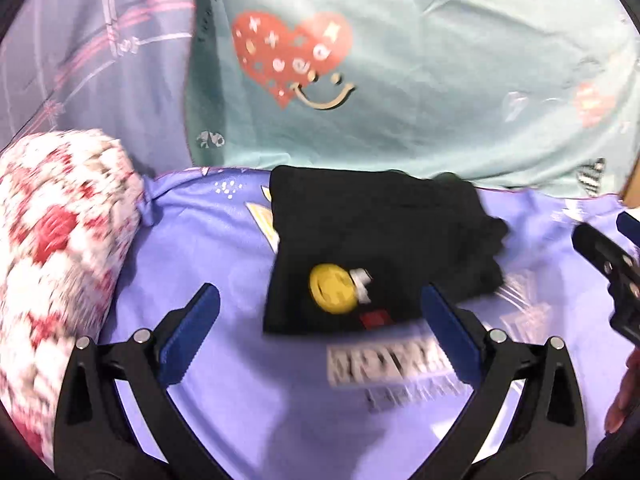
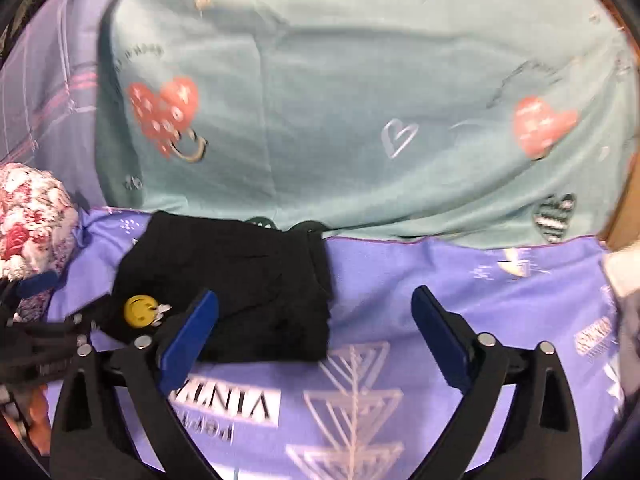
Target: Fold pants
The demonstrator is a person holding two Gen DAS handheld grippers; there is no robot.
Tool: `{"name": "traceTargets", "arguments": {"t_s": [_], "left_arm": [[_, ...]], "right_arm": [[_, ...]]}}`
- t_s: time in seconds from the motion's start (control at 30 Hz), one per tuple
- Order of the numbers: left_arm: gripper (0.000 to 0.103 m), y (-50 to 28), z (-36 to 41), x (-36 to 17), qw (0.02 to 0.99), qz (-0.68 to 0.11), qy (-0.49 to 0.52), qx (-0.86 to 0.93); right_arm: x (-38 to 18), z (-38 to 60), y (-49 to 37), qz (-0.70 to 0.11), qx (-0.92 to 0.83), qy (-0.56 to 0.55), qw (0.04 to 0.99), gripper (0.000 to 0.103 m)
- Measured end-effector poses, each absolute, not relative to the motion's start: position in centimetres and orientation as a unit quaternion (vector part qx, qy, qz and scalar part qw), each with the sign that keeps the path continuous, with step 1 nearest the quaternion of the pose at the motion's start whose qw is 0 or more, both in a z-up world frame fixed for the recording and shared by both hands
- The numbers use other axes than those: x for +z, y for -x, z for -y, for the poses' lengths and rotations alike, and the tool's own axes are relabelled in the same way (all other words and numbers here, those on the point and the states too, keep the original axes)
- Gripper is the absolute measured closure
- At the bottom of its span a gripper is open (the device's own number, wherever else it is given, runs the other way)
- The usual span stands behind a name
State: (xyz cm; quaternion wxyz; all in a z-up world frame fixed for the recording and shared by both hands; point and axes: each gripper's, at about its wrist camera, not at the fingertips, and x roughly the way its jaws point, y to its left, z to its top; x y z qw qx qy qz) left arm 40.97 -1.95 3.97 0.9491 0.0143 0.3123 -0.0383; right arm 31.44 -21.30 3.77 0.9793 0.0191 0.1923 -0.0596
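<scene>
The black pants (image 1: 376,236) lie folded into a compact rectangle on the purple printed sheet (image 1: 224,240), with a yellow smiley patch (image 1: 333,289) facing up. My left gripper (image 1: 320,312) is open and empty, its blue fingers either side of the pants' near edge, just short of it. In the right wrist view the pants (image 2: 240,280) lie left of centre. My right gripper (image 2: 316,316) is open and empty, its left finger (image 2: 192,336) in front of the pants' near edge. The left gripper's body (image 2: 36,344) shows at that view's left edge.
A mint blanket with red hearts (image 1: 400,72) covers the bed behind the pants. A red and white floral pillow (image 1: 52,260) lies to the left. The right gripper's body (image 1: 612,276) shows at the far right. A wooden edge (image 2: 624,208) is at far right.
</scene>
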Motion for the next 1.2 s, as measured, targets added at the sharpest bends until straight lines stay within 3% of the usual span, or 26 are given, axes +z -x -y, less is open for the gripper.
{"name": "traceTargets", "arguments": {"t_s": [0.27,0.5,0.87,1.2], "left_arm": [[0.002,-28.5,0.8,3.6,0.959,-0.282,0.011,-0.02],[0.002,-21.8,-0.5,1.6,0.96,-0.279,0.022,-0.008],[0.002,-20.1,-0.7,-0.7,0.965,-0.26,0.003,-0.007],[0.002,-21.6,-0.7,-3.5,0.953,-0.302,-0.009,-0.011]], "right_arm": [[1.0,19.0,-18.9,-0.154,-0.057,-0.047,0.985,0.001],[-1.7,17.8,-13.6,-0.136,-0.07,-0.054,0.987,0.001],[-4.8,17.3,-12.5,-0.127,-0.064,-0.064,0.988,0.001],[-7.0,16.4,-14.2,-0.184,-0.047,-0.042,0.981,0.001]]}}
